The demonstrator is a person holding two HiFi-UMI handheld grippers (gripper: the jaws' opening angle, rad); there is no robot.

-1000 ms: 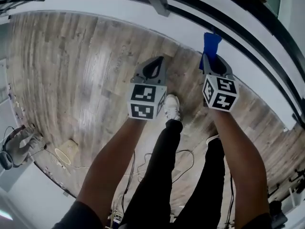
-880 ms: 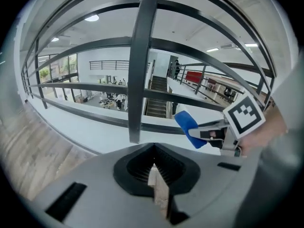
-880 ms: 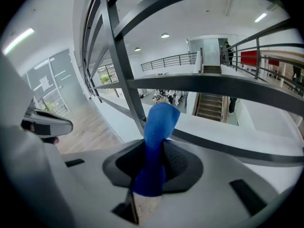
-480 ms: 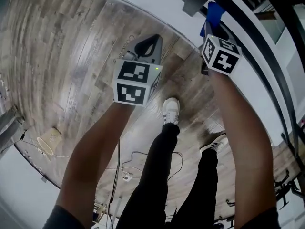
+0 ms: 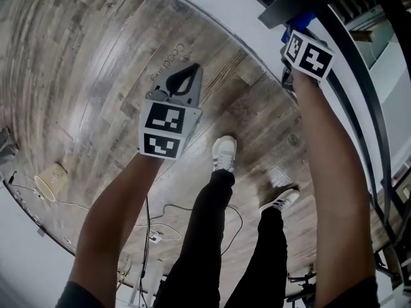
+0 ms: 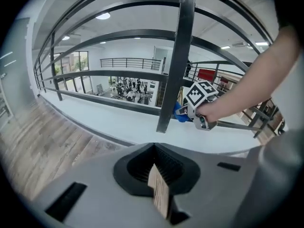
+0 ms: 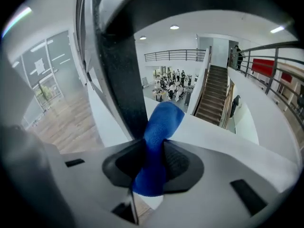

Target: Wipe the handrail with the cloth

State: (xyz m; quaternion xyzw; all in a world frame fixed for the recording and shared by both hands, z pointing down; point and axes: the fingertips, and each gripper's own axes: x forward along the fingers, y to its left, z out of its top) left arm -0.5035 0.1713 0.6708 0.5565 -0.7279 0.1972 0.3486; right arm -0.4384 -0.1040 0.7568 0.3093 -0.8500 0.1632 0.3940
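Right gripper view shows the right gripper (image 7: 151,161) clamped on the blue cloth (image 7: 161,122). The cloth's long axis runs out along the jaws, its free end pointing up beside the dark post (image 7: 118,65) under the handrail (image 7: 190,1). Wiping looks barely begun, with the whole rail seemingly left to do. The left gripper (image 6: 159,194) hangs apart, jaws narrow and empty.

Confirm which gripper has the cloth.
The right gripper: its jaws are clamped on the blue cloth, right beside the dark railing post. The left gripper is shut with nothing between its jaws.
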